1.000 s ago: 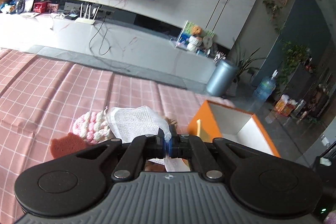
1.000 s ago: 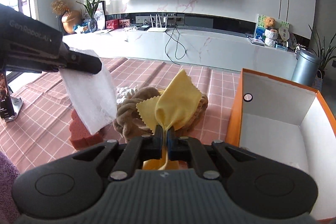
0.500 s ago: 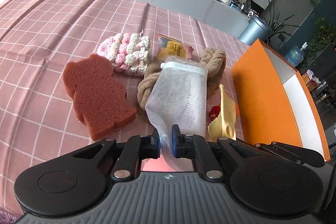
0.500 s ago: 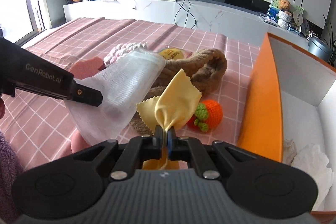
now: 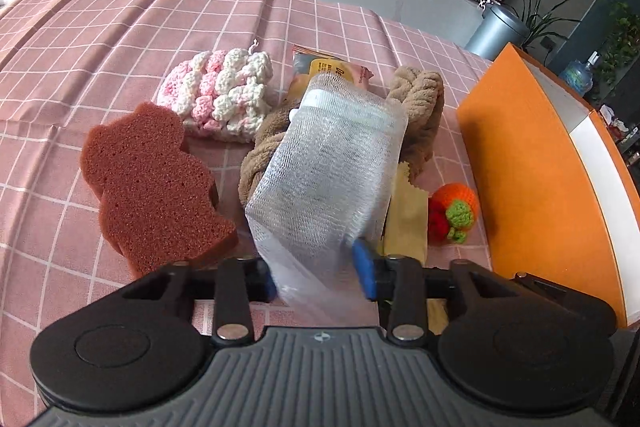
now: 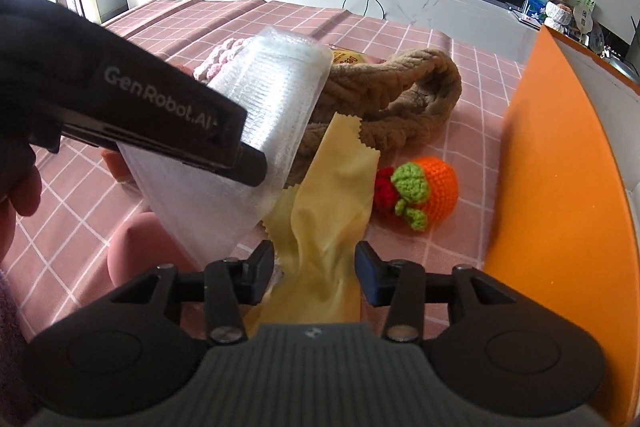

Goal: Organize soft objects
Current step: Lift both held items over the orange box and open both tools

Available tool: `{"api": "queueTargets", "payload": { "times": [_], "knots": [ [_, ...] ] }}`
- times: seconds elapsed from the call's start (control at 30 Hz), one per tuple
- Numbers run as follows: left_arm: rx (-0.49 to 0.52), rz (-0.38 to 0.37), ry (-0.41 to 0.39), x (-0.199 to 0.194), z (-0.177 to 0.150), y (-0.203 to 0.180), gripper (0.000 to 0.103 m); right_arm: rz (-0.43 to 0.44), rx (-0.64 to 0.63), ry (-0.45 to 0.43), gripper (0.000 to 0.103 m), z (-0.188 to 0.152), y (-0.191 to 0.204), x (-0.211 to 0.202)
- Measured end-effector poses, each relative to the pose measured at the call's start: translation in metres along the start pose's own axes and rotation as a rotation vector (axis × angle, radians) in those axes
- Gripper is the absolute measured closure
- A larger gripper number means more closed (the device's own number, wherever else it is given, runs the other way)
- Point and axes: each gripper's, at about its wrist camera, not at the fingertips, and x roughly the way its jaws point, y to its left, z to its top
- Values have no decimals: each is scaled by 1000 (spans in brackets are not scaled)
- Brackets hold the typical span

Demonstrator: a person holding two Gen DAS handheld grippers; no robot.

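Over the pink checked tablecloth [image 5: 120, 39], beside the orange box [image 5: 532, 163], your left gripper [image 5: 320, 277] and right gripper [image 6: 315, 273] had just been opening, releasing white mesh pouch [image 5: 328, 167] and yellow pinked cloth [image 6: 332, 195] onto the pile; both lay loose between parted jaws.
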Motion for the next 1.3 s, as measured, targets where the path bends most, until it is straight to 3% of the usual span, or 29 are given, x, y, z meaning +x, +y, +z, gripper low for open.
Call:
{"api": "queueTargets", "payload": {
  "times": [0.07,0.13,0.17,0.23,0.53,0.8,1.03,1.3],
  "knots": [
    [-1,-12,-12,-2,-1,0,89,-2,-10,-11,62,0,1,0],
    [3,-22,-24,-7,-2,-1,99,-3,-17,-16,78,0,1,0],
    [2,-24,-35,-9,-2,-1,101,-3,-17,-16,82,0,1,-1],
    [5,-28,-61,-17,-2,-4,102,-2,-19,-14,101,1,0,-1],
    [21,-36,-189,-70,-4,-24,102,-5,-53,-146,102,5,4,-50],
    [65,-38,-300,-118,0,-48,102,31,11,-280,102,11,-19,-115],
    [143,-118,-352,-140,11,-89,102,15,105,-406,102,15,-62,-171],
    [250,-261,-320,-124,24,-147,102,-4,246,-379,102,13,-140,-196]
  ]
}}
